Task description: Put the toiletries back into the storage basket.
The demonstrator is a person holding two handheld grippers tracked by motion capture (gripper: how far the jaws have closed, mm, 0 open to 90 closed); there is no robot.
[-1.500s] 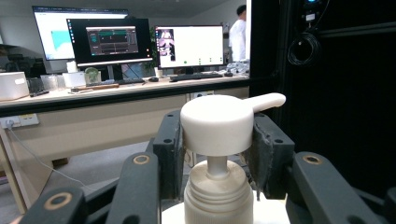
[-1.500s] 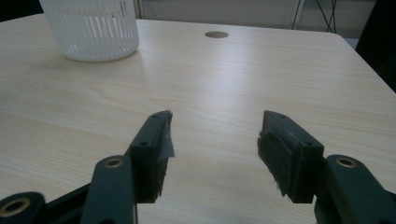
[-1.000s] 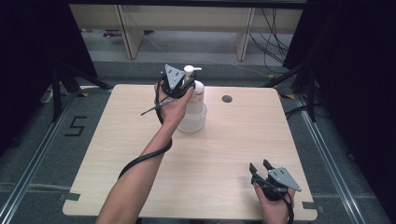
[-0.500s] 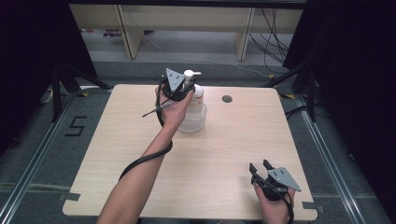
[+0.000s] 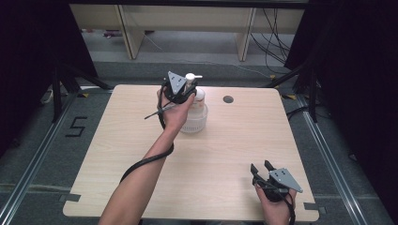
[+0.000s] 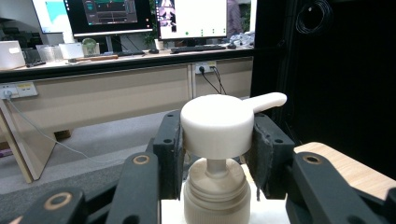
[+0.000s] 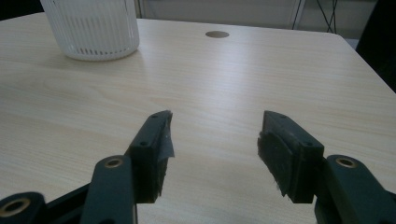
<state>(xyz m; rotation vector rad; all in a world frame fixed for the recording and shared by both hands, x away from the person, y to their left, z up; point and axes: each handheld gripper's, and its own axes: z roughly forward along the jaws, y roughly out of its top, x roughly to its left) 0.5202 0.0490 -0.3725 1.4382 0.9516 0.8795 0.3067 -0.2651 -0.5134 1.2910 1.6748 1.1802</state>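
The left gripper [image 5: 187, 90] is pinching the white pump head [image 6: 217, 125] of a pump bottle [image 5: 195, 111], its two black jaws pressing against the head's left and right sides in the left gripper view, with the nozzle sticking out past the right-hand jaw. Below the head, the thin stem is running down into the ribbed collar of the bottle. The bottle is standing upright toward the far middle of the light wooden table [image 5: 112, 164], and the person's left hand [image 5: 174, 115] is reaching to it from the near edge, a cable trailing along the forearm. A small round hole [image 5: 228, 99] is showing in the tabletop just to the right of the bottle. The right gripper [image 7: 212, 140] is sitting low over the table's near right corner, well apart from the bottle, its jaws spread wide with nothing between them, and the bottle's ribbed base [image 7: 91, 29] is showing far off at the upper left of the right gripper view.
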